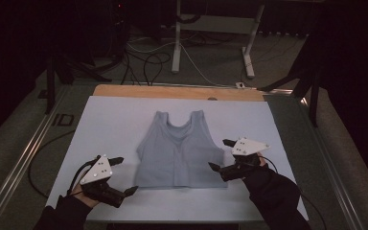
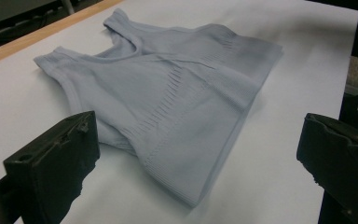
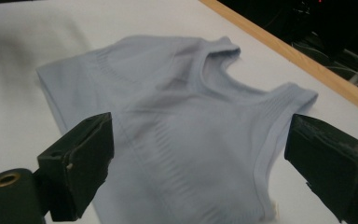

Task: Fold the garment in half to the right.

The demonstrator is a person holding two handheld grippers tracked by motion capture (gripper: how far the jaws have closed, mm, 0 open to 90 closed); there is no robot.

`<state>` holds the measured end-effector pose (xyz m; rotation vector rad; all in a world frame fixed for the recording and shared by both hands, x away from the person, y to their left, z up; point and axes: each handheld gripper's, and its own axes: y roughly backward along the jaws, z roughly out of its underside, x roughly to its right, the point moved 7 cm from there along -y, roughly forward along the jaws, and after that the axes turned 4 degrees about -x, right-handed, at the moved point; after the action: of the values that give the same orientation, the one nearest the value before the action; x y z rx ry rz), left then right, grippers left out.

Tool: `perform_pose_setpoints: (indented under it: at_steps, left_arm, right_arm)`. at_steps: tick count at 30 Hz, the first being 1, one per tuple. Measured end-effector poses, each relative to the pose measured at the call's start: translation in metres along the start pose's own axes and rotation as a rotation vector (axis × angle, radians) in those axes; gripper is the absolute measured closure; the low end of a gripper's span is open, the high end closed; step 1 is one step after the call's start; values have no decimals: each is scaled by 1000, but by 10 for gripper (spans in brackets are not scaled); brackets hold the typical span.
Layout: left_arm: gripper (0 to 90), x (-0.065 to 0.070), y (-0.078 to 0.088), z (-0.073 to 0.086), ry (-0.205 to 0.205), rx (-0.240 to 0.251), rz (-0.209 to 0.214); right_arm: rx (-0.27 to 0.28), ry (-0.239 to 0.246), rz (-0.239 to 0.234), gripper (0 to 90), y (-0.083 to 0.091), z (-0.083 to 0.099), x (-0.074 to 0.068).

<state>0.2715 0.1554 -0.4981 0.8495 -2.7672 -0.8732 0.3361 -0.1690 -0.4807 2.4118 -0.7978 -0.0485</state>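
A pale blue ribbed knit tank top [image 1: 179, 153] lies flat on the white table sheet [image 1: 110, 120]. The left gripper [image 1: 123, 175] and right gripper [image 1: 220, 154] flank its near corners, both wide open and empty.

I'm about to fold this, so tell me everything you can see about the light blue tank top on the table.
The tank top is pale grey-blue, sleeveless, with two wide shoulder straps, a scooped neckline and banded hems. The fabric looks like a stretchy ribbed knit with patterned lines across the chest. It lies flat and spread out, straps toward the far edge, on the white sheet covering the table. Only the sheet touches it: the left gripper and right gripper sit beside its lower corners, jaws open, not gripping it.
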Motion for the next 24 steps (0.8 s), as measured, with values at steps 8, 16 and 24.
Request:
perform_pose_setpoints:
  at_steps: [8,16,24]
  left_arm:
    - [4,-1,-2,-3,-1,-20,-21]
    - [5,-3,-5,-6,18,-51,-45]
    - [5,-4,-9,-7,32,-64,-82]
  right_arm:
    - [0,33,-10,84,-17,-20,7]
    - [3,57,-29,86,-37,-37,9]
    - [11,57,-27,86,-59,-54,13]
